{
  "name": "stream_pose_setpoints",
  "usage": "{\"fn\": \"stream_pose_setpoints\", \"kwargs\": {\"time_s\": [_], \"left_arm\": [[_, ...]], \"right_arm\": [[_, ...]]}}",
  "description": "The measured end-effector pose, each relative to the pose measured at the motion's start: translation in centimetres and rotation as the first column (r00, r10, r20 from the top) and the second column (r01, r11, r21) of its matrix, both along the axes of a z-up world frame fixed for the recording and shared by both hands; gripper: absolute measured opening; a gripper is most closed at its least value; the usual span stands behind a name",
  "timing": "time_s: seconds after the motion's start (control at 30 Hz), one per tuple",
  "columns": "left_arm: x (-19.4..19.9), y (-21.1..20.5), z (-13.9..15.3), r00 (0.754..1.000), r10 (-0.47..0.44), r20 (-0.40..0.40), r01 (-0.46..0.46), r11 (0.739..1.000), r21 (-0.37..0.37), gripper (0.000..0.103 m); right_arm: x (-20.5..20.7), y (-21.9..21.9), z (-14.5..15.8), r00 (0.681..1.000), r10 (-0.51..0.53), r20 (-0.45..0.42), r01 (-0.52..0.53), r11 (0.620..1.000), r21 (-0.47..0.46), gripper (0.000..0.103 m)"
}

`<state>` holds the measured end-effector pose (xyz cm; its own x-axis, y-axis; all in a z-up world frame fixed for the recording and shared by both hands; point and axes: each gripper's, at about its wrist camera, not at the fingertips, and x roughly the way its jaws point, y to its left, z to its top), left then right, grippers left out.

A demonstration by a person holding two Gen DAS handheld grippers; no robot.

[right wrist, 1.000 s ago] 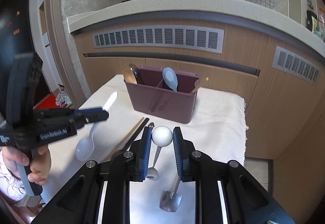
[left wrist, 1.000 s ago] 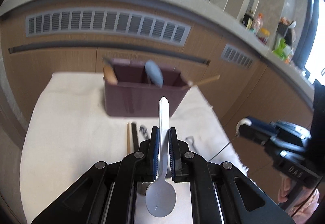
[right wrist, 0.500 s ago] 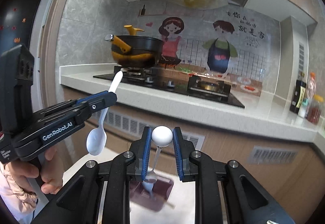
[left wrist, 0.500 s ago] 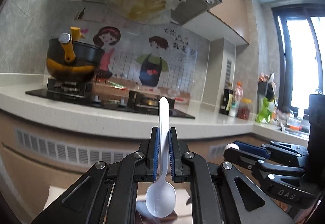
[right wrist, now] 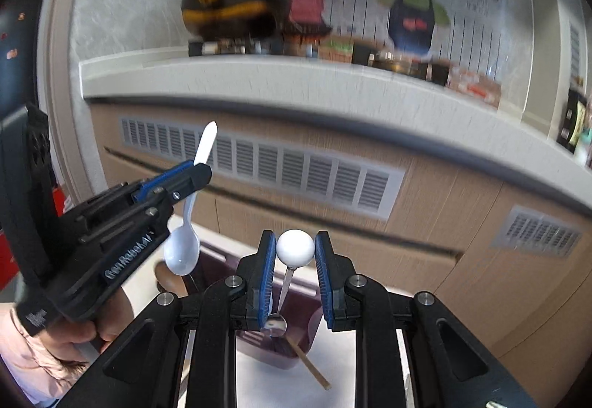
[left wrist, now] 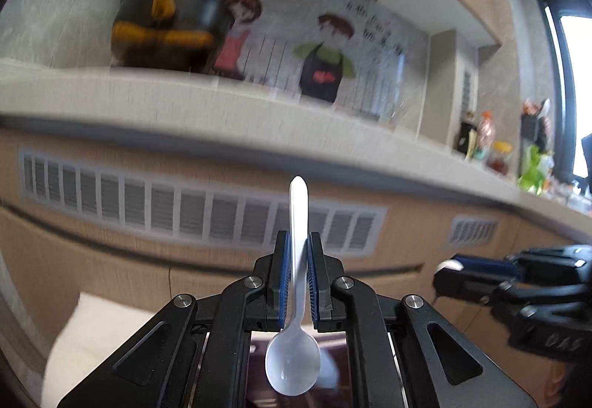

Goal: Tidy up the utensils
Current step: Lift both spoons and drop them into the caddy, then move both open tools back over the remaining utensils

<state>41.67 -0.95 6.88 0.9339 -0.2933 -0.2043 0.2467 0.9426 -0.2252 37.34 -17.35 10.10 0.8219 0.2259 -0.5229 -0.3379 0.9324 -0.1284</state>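
Note:
My left gripper [left wrist: 296, 241] is shut on the handle of a white plastic spoon [left wrist: 295, 352], bowl hanging toward the camera, handle tip pointing up. In the right wrist view the same left gripper [right wrist: 201, 171] holds that white spoon [right wrist: 182, 252] at the left, above the table. My right gripper [right wrist: 295, 245] is shut on the white ball end of a small metal spoon [right wrist: 295, 247], whose thin stem and bowl hang down behind the pads. Below both sits the dark purple utensil holder [right wrist: 277, 341] with a wooden chopstick [right wrist: 309, 365] sticking out; it also shows low in the left view as a holder [left wrist: 259, 363].
A kitchen counter [right wrist: 296, 82] with a vented cabinet front [right wrist: 259, 163] rises close ahead. A black pot with yellow handles [right wrist: 236, 0] stands on the stove. The white cloth-covered table [left wrist: 92, 330] lies low in view. A hand [right wrist: 74, 330] grips the left tool.
Both grippers lifted off the table with their spoons and came toward the holder; the view swung up to the counter, then dipped again. Both grips stayed shut.

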Motion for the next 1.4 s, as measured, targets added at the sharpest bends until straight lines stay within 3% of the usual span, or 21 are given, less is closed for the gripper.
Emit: {"fn": "stream_pose_setpoints", "kwargs": {"time_s": [0.23,0.53,0.67,0.73,0.8,0.87,1.03,1.13,1.23,1.4], "left_arm": [[1.1,0.4,-5.9,0.994,0.025,-0.106,-0.023,1.000,0.018,0.009],[0.1,1.2,-7.7,0.981,0.034,-0.192,-0.027,0.999,0.037,0.012],[-1.4,2.2,-5.7,0.982,0.036,-0.188,-0.035,0.999,0.010,0.017],[-2.6,2.6,-4.0,0.983,0.059,-0.176,-0.055,0.998,0.026,0.025],[-3.9,3.0,-2.6,0.983,0.071,-0.168,-0.066,0.997,0.034,0.043],[-5.4,3.5,-1.5,0.982,0.078,-0.170,-0.072,0.996,0.043,0.048],[-9.0,3.7,-0.5,0.977,0.058,-0.207,-0.041,0.996,0.084,0.054],[-11.0,3.5,-1.2,0.971,0.047,-0.236,-0.019,0.993,0.120,0.059],[-12.4,3.4,-2.7,0.955,0.037,-0.293,0.005,0.990,0.141,0.060],[-13.6,3.2,-6.7,0.901,0.027,-0.433,0.045,0.987,0.156,0.063]], "right_arm": [[1.9,0.6,-4.0,0.996,-0.009,-0.092,0.006,0.999,-0.033,0.020],[3.0,1.4,-7.9,0.976,-0.013,-0.217,0.001,0.998,-0.055,0.021],[2.6,0.7,-7.5,0.972,-0.018,-0.233,0.015,1.000,-0.012,0.045],[1.6,0.3,-6.4,0.982,-0.028,-0.188,0.027,1.000,-0.008,0.047],[0.1,0.0,-5.0,0.991,-0.030,-0.134,0.030,1.000,0.000,0.052],[-1.6,-0.4,-3.6,0.997,-0.035,-0.075,0.035,0.999,0.005,0.072],[-6.6,-2.1,-1.4,0.994,-0.074,0.080,0.071,0.997,0.038,0.103],[-8.6,-3.1,-1.3,0.987,-0.118,0.111,0.114,0.993,0.038,0.103],[-9.9,-3.7,-2.6,0.980,-0.167,0.108,0.170,0.985,-0.019,0.103],[-11.0,-5.5,-6.8,0.983,-0.177,-0.043,0.176,0.984,-0.020,0.103]]}}
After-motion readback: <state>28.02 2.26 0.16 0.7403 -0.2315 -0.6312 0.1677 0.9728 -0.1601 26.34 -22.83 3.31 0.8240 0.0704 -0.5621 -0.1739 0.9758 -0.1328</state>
